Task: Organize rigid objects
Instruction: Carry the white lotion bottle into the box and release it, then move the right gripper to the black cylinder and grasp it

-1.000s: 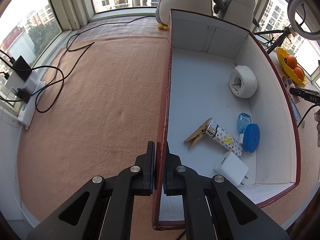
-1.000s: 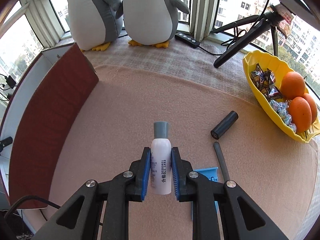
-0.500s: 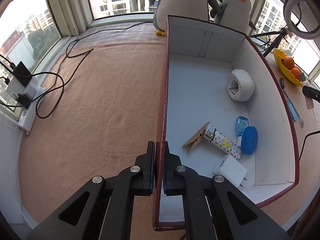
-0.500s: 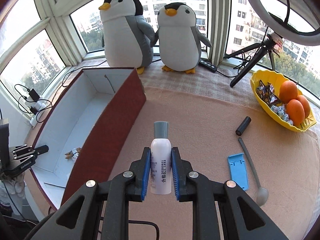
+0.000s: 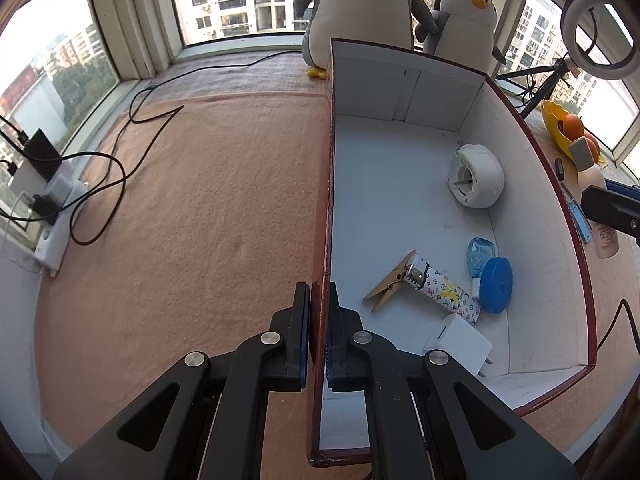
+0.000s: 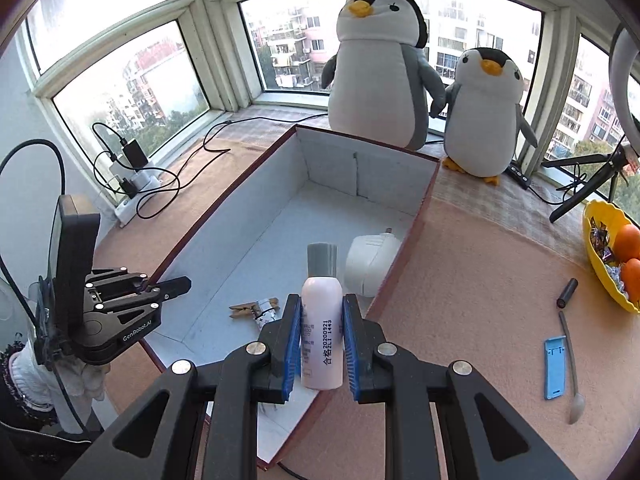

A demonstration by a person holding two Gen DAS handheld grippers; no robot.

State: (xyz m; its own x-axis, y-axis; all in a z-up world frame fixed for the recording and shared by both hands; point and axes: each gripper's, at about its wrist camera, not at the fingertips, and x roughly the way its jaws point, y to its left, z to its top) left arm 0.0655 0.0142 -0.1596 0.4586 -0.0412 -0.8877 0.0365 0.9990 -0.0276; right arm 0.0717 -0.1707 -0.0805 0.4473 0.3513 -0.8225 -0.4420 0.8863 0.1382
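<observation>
left gripper (image 5: 319, 332): jaws pressed together on the near left wall of the box (image 5: 326, 184), pinching the red-edged cardboard. right gripper (image 6: 321, 346): blue pads clamped on a small white bottle (image 6: 322, 346) with a grey cap, held upright above the box's near right wall. box interior, white floor, near end: white plug adapter (image 5: 460, 344); patterned lighter (image 5: 442, 290) lying flat, touching a wooden clothespin (image 5: 390, 282) at its metal end; blue round disc (image 5: 496, 285) on edge against the right wall, a pale blue clear piece (image 5: 480, 251) just beside it. farther along the same wall: round white device (image 5: 475, 176). on the peach cloth right of the box: blue flat clip (image 6: 555, 366), grey spoon (image 6: 571, 372) beside it, black cylinder (image 6: 567, 292), yellow bowl (image 6: 592, 256) with oranges and wrapped sweets. far end, behind the box: two plush penguins (image 6: 380, 72) at the window. left sill: power strip (image 5: 52, 216) with cables.
</observation>
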